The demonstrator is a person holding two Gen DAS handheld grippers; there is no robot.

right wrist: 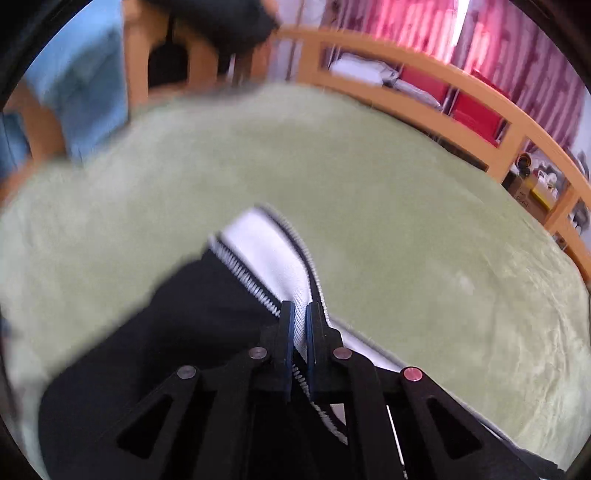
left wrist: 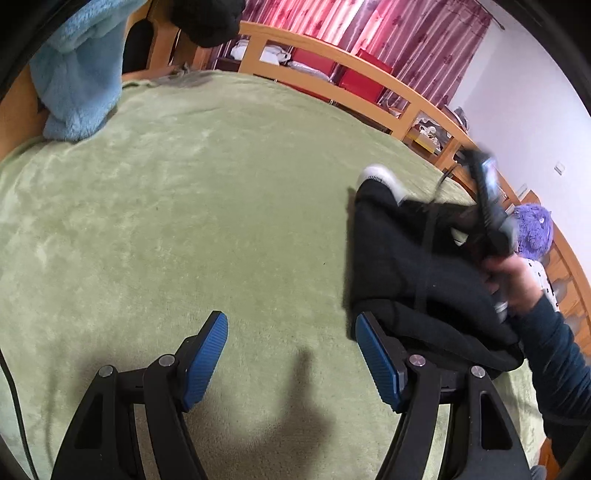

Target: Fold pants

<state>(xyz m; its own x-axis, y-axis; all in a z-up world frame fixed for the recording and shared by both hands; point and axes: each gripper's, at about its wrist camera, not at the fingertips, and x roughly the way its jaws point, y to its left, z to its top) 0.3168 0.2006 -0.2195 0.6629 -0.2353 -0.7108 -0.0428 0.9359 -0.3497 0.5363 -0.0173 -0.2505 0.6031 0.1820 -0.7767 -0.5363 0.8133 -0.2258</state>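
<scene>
left wrist view: the left gripper (left wrist: 291, 354) sits at the bottom of the frame with its two blue pads (left wrist: 205, 363) standing well apart and nothing between them, only the green blanket (left wrist: 207, 192) that covers the bed. the right-hand pad lies just beside the near edge of the black pants (left wrist: 413, 269), which are bunched in a heap at the right of the frame; whether that pad touches the cloth i cannot tell. a white cuff (left wrist: 384, 179) shows at the upper end of the heap. the right gripper (left wrist: 489, 206) is blurred at the right edge above the pants, held by a hand (left wrist: 517, 280) in a dark blue sleeve (left wrist: 554, 354). a purple plush toy (left wrist: 533, 229) sits behind it. a light blue fleece garment (left wrist: 79, 70) hangs at the upper left, a wooden rail (left wrist: 343, 70) curves across the top, and red curtains (left wrist: 399, 33) hang beyond it.

right wrist view: the right gripper (right wrist: 300, 321) is in the lower middle of the frame, its jaws drawn together and clamped on the pants (right wrist: 177, 332) at the white ribbed panel (right wrist: 266, 258) with its striped trim. the black cloth spreads to the lower left under the tool, and the white panel runs up toward the centre of the frame, lying on the blanket (right wrist: 424, 240). the rail (right wrist: 424, 96) and curtains (right wrist: 517, 48) blur across the top right.
</scene>
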